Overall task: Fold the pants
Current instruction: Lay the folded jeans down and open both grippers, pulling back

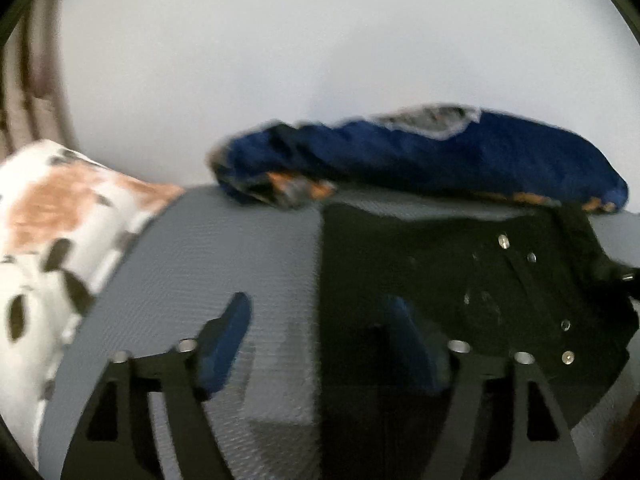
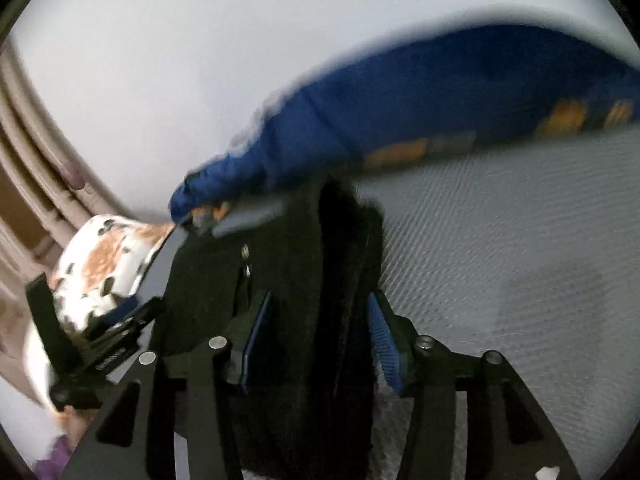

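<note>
Matt black cloth pants with shiny, probably metal, studs; textured grey mattress.

A plain white wall fills the back of both views. Below it lies a grey textured bed cover. A blue blanket with orange patches lies along the wall. A spotted white pillow sits left, beside beige curtains.

Black pants, folded, silver rivets, flat on grey mattress
</note>
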### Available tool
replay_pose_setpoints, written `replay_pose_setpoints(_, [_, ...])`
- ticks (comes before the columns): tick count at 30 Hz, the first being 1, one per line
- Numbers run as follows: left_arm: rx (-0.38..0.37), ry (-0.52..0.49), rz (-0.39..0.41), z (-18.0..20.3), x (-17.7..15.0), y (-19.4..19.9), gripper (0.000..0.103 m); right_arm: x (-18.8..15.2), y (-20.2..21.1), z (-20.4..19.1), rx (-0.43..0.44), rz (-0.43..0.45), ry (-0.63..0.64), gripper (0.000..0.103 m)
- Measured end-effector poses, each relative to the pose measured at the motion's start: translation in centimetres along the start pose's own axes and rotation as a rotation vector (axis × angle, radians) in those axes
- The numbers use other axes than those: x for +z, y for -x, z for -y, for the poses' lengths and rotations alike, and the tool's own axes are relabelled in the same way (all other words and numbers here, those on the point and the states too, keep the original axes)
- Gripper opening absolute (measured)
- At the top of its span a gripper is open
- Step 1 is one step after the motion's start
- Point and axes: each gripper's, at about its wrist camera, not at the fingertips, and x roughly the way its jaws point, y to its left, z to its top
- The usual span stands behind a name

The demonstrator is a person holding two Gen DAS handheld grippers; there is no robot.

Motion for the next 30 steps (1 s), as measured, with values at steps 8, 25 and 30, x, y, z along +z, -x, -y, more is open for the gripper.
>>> replay_pose_setpoints(8, [0.076, -0.021, 0.094, 1.0, 0.8, 5.5, 0.1, -2.0, 5.1, -6.6, 0.044, 0.1, 0.142, 0.082])
replay_pose_setpoints(25, [-0.088, 0.038, 0.165, 1.6, 2.1, 14.5, 0.103, -4.2, 10.5, -8.7, 0.094, 0.082, 0.128, 0.084])
replay_pose_setpoints(30, [-0.141, 0.11, 0.197, 0.8, 2.4, 16.7, 0.103, -4.6, 11.9, -9.0, 0.106, 0.084, 0.129, 0.087])
